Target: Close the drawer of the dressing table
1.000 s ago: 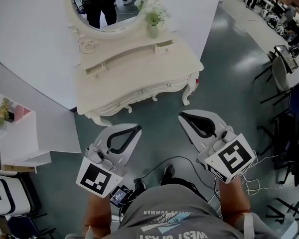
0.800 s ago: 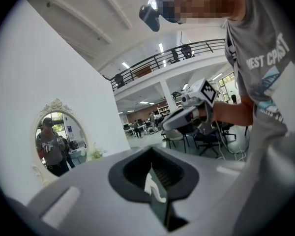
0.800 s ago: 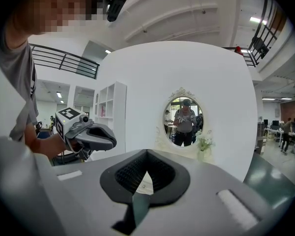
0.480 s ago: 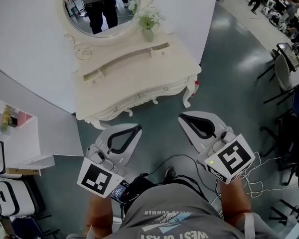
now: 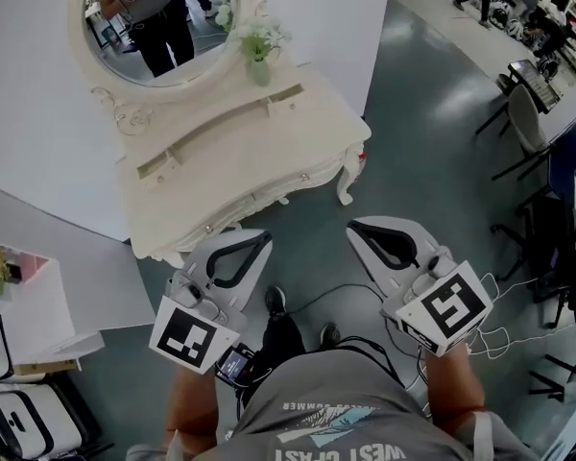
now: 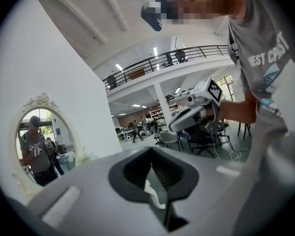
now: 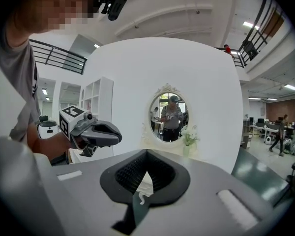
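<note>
Head cam sits up top, aimed steeply down: cream carved dressing table (image 5: 240, 147) off at 11 o'clock, pale grey left gripper (image 5: 262, 239) at 7, pale grey right gripper (image 5: 357, 227) at 5, both close. Each gripper cam peers roughly level along its own jaws. All three catch the oval white-framed mirror (image 5: 158, 17), and each gripper cam sees the other gripper.

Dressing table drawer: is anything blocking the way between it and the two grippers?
Nothing visible does. Only floor lies between the drawer front and the left gripper and right gripper, both shut and empty.
</note>
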### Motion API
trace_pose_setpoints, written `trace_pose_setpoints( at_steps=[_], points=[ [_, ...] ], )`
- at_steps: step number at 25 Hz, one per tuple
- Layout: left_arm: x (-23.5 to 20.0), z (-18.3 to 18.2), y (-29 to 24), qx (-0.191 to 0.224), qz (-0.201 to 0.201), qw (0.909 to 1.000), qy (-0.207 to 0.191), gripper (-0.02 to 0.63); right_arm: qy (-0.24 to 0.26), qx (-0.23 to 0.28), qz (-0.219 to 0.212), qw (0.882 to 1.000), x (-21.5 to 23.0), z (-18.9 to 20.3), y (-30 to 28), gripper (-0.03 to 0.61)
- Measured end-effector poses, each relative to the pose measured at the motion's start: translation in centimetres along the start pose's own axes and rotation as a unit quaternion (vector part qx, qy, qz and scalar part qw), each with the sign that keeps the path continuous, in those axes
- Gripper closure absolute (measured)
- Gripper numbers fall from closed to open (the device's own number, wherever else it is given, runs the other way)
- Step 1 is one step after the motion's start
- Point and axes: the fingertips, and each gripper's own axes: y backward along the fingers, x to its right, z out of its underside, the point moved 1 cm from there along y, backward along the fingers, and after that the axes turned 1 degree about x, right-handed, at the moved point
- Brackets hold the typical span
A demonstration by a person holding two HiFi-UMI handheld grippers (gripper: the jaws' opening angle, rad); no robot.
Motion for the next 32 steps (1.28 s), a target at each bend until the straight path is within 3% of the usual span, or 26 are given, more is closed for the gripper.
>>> trace_pose_setpoints(
  at_steps=[14, 32],
  points=[
    [-9.4, 2.7, -3.7, 0.043, 0.077, 0.9958, -0.024, 0.612, -0.024, -0.017, 0.084, 0.996, 2.4, -1.5, -7.0, 0.578],
    [-15.0, 4.5, -4.2, 0.092, 0.134, 0.9864, -0.022, 0.612, -0.019, -0.034, 0.163, 0.986, 3.3, -3.6, -11.4, 0.578]
  ],
)
